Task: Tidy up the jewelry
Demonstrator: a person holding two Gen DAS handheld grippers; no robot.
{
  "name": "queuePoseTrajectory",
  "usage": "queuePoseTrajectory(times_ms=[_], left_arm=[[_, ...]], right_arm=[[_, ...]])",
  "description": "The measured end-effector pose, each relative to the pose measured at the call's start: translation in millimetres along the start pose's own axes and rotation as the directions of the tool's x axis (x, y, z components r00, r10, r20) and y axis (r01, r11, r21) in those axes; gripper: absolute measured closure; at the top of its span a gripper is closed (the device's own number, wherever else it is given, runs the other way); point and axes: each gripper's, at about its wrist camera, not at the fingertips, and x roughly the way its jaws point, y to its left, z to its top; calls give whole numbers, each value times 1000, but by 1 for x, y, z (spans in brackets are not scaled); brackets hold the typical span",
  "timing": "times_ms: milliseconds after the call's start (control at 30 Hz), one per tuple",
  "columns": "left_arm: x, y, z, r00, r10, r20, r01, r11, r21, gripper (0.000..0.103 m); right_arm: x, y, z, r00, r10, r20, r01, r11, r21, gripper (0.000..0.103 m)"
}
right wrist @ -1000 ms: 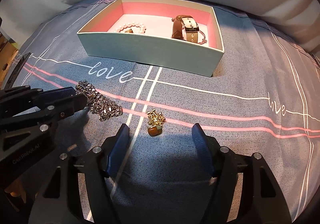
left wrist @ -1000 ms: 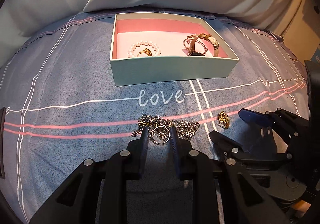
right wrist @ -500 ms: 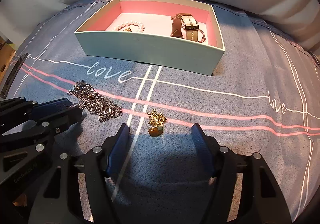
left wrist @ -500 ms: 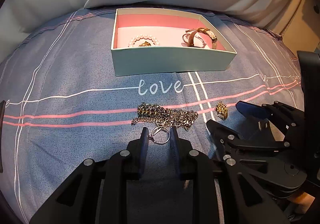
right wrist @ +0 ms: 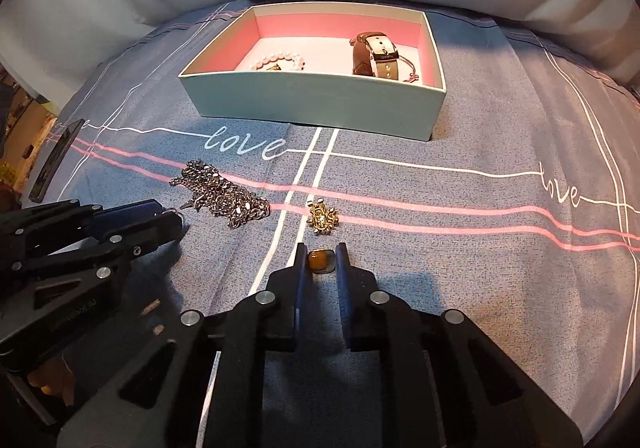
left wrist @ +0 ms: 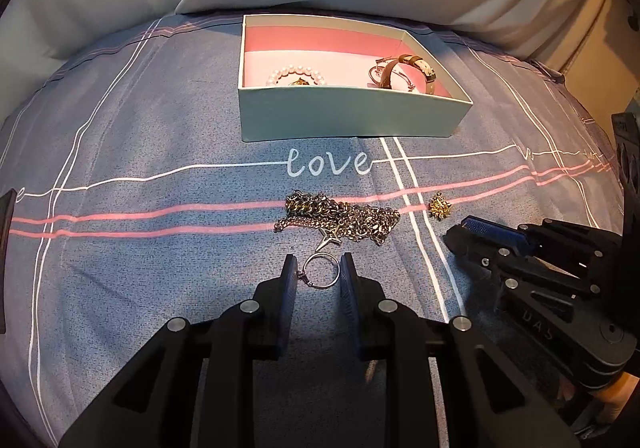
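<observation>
A: State of the right gripper [right wrist: 322, 262]?
B: Jaws have just been closing; now clamped on the amber-stone ring [right wrist: 321, 261]. Gold brooch [right wrist: 322, 219] lies just ahead, chain pile [right wrist: 224, 196] ahead-left.
A: Left gripper [left wrist: 319, 275]?
B: Clenched on a silver hoop [left wrist: 320, 271] (chain attachment unclear). Box [left wrist: 344, 118] beyond; its front wall hides part of the pearls [left wrist: 297, 73].
</observation>
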Motion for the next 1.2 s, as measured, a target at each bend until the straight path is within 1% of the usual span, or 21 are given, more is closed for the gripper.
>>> queuePoseTrajectory(times_ms=[300,467,600,700,733,867,933,1067,1200], left_arm=[[-1,1,0,1000,-4,-1,4,1000,-5,81],[-1,-1,2,1000,-9,0,9,1000,-8,81],[-5,-3,13,1000,-17,10,17,1000,-5,81],[-10,-3,37,999,-27,41,28,999,-20,81],[-11,-4,48,998,-37,54,38,999,-21,81],[-14,-4,97,995,-32,98,36,998,-47,81],[-14,-2,118,993,-47,111,54,997,-63,81],[-3,2,149,994,-27,102,35,996,-80,81],[16,7,160,998,-12,63,19,994,-107,81]], right_arm=[[-3,-2,-5,1000,10,1,-10,1000,20,88],[-1,-3,-2,1000,22,-4,-21,999,25,88],[-6,-1,6,1000,14,6,-14,1000,7,88],[-17,3,31,999,-2,53,3,1000,-13,88],[-21,4,43,997,-13,71,14,1000,-23,88],[-33,9,93,988,-55,146,64,996,-60,88],[-34,8,115,984,-53,168,63,996,-57,88],[-26,6,143,984,-70,161,81,995,-61,88],[-10,1,155,987,-89,133,97,994,-52,88]])
